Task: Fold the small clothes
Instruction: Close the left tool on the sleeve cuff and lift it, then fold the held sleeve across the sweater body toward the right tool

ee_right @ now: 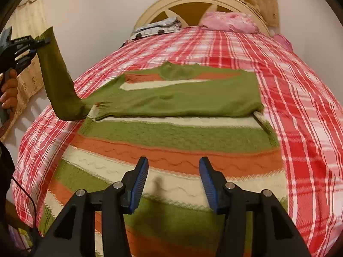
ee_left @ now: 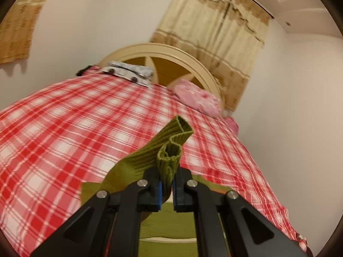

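On the checked bedspread [ee_right: 300,111] the striped sweater [ee_right: 171,141] lies flat with one sleeve [ee_right: 57,81] lifted at the left, its cuff [ee_left: 169,160] clamped by the left gripper [ee_left: 167,189], probably for folding inward, while the right gripper [ee_right: 173,184] hovers spread and empty.

Raised sleeve [ee_right: 57,81] blocks the left; bedspread [ee_right: 300,111] lies open rightward

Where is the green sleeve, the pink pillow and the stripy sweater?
green sleeve [ee_left: 169,160]: left wrist view, ribbed cuff.
pink pillow [ee_right: 229,21]: right wrist view, its middle.
stripy sweater [ee_right: 171,156]: right wrist view, orange stripe on its body.
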